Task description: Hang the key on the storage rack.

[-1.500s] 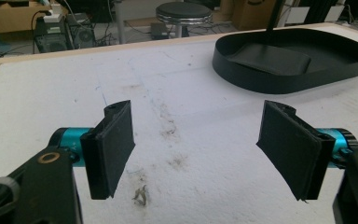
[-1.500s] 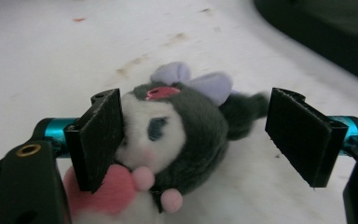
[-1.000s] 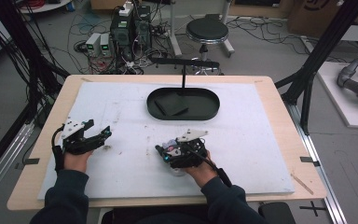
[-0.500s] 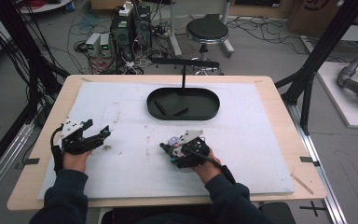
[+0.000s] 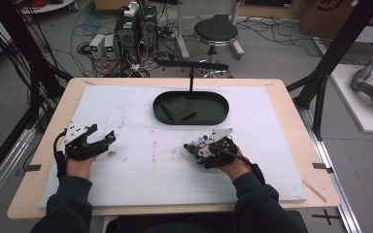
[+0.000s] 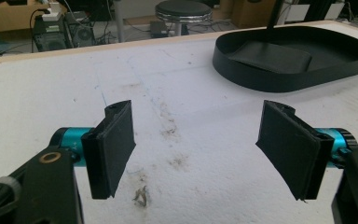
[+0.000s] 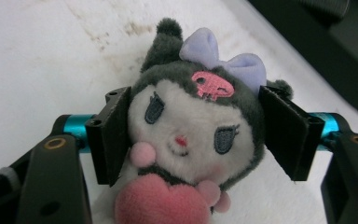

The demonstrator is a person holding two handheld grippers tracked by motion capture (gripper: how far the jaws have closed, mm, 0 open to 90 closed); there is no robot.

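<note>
A small plush toy (image 7: pixel 191 135) with a grey hood, white face, lilac bow and pink heart sits between the jaws of my right gripper (image 7: pixel 200 140). Both pads press on the sides of its head, and the jaws have just been opening a little around it. In the high view the toy (image 5: pixel 197 143) pokes out of the right gripper (image 5: pixel 196 147) at mid table, just in front of the tray. My left gripper (image 5: pixel 104 138) rests at the left of the white mat, open with bare mat between its pads (image 6: pixel 205 154).
A black oval tray (image 5: pixel 223 104) with a flat black pad (image 5: pixel 177 108) inside stands at the back middle of the mat, also ahead of the left gripper (image 6: pixel 284 79). A thin black post (image 5: pixel 191 80) with a crossbar rises behind it. Stained white mat (image 5: pixel 141 160) lies between the hands.
My right gripper has shifted to the right and slightly toward the tray, and its jaws have come in on the plush toy. The left hand has stayed put.
</note>
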